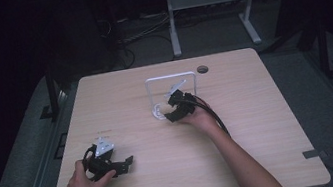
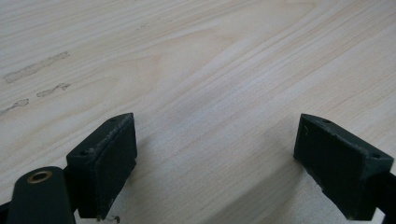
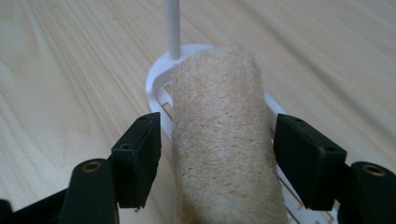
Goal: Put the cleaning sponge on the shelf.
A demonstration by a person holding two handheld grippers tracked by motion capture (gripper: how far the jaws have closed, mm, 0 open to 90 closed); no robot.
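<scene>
A beige, rough loofah-like roll [image 3: 224, 140] lies on the slotted base of a white wire rack [image 3: 159, 77], whose thin upright post rises behind it. My right gripper [image 3: 217, 154] straddles the roll, open, with a thin gap between each pad and the roll. In the high view the right gripper [image 1: 169, 110] sits at the foot of the white rack [image 1: 170, 77] near the table's middle. My left gripper [image 1: 124, 165] rests at the near left, open over bare wood, and its jaws [image 2: 215, 158] stand wide apart with nothing between them.
The light wooden table [image 1: 260, 124] has a round cable hole [image 1: 202, 69] at its far edge. Faint scuff marks [image 2: 35, 70] show on the wood ahead of the left gripper. A black cable [image 1: 216, 113] trails from the right gripper along the forearm.
</scene>
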